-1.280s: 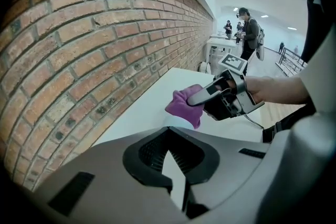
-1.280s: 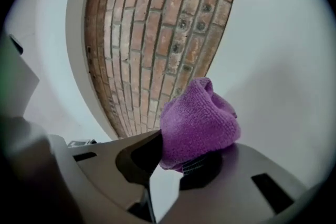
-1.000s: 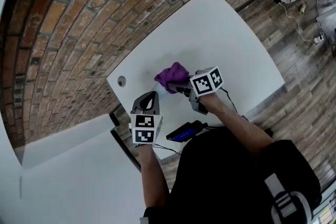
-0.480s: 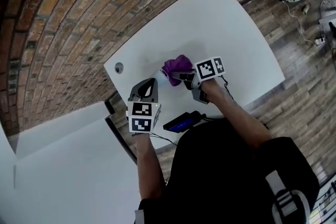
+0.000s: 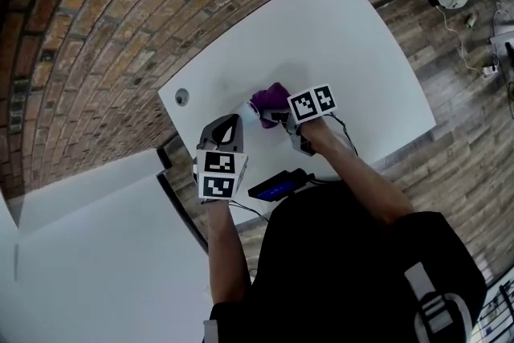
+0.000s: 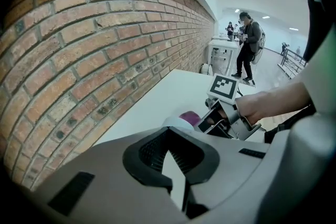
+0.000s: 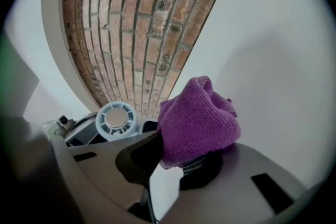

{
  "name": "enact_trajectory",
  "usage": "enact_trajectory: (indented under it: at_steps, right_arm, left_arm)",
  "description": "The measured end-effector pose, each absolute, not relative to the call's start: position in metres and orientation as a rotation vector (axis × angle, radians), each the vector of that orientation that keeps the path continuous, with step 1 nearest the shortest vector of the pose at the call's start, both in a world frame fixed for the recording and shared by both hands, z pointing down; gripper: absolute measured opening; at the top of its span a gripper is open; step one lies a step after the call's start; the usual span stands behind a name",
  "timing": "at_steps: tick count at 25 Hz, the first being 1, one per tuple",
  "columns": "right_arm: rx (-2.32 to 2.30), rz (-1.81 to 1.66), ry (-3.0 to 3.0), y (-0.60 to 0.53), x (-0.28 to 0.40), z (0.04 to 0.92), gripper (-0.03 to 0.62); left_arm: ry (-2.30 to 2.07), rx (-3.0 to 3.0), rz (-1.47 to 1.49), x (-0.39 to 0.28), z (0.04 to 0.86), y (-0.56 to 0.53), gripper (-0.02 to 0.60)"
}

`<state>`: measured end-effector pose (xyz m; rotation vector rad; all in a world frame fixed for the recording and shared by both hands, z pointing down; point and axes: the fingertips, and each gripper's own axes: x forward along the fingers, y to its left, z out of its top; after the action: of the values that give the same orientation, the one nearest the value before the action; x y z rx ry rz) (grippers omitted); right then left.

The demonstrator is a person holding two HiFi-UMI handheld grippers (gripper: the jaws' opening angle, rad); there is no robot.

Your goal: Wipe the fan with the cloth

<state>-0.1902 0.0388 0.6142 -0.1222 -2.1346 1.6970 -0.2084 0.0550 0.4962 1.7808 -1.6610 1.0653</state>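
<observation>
A small white round fan stands on the white table, close to the brick wall. My left gripper is shut, and the fan sits right at its tips. Whether it pinches part of the fan is hidden. My right gripper is shut on a bunched purple cloth, held just right of the fan. In the right gripper view the cloth bulges out of the right gripper, with the fan beside it at the left.
A black device with a blue screen and a cable lies at the table's near edge. A round hole sits at the table's left corner. The brick wall runs behind. A person stands far off.
My right gripper has come down with the purple cloth and now sits lower, closer to the fan and the table. The left gripper has stayed where it was.
</observation>
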Motion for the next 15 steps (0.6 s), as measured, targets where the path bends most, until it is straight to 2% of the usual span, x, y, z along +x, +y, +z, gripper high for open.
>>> enact_trajectory:
  at_steps: [9, 12, 15]
  right_arm:
    - [-0.010, 1.405, -2.109, 0.033, -0.172, 0.645, 0.066]
    - [-0.002, 1.626, -2.176, 0.017, -0.169, 0.618, 0.066]
    - [-0.187, 1.937, -2.168, 0.015, -0.176, 0.579, 0.066]
  left_arm:
    - [-1.656, 1.778, 1.065, -0.208, 0.495, 0.055, 0.000]
    - [-1.656, 1.779, 1.064, -0.208, 0.496, 0.055, 0.000]
    - [-1.657, 1.783, 1.064, -0.209, 0.496, 0.055, 0.000]
